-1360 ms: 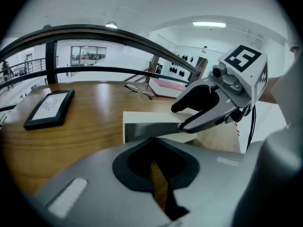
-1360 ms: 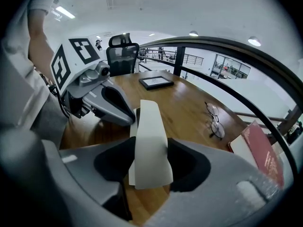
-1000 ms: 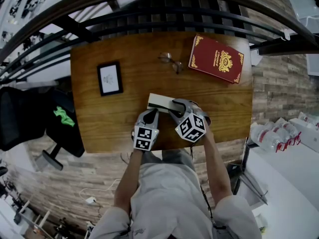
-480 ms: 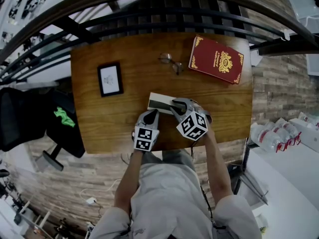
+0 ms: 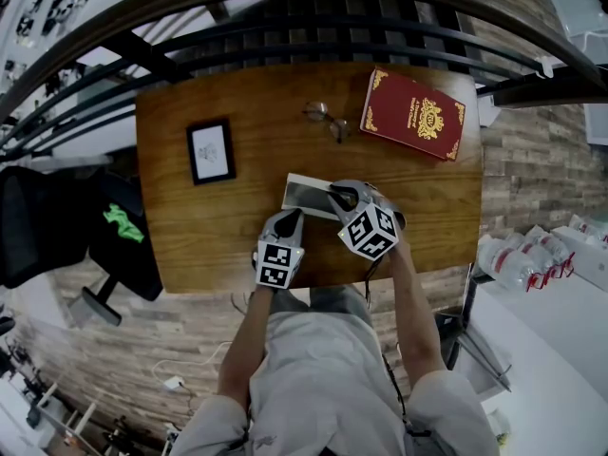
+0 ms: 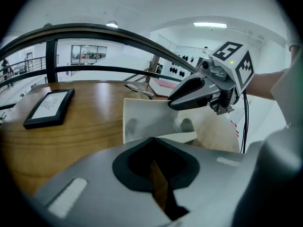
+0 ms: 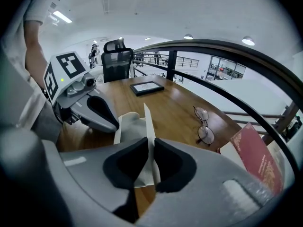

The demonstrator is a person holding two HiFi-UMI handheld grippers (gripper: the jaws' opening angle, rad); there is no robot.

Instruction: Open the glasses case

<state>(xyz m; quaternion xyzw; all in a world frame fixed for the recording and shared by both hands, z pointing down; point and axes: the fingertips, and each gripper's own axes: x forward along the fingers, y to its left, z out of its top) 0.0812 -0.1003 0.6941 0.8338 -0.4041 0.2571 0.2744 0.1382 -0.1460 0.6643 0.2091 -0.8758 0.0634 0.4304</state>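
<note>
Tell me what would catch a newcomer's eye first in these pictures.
The white glasses case near the wooden table's front edge stands out first, its thin lid raised and pinched by the right gripper, whose jaws have just been closing on it. Next comes the red book with gold trim at the far right corner, with eyeglasses lying beside it.

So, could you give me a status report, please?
Right gripper just closed on glasses case lid, lid raised. Left gripper shut, empty, nearby. Nothing blocking.
</note>
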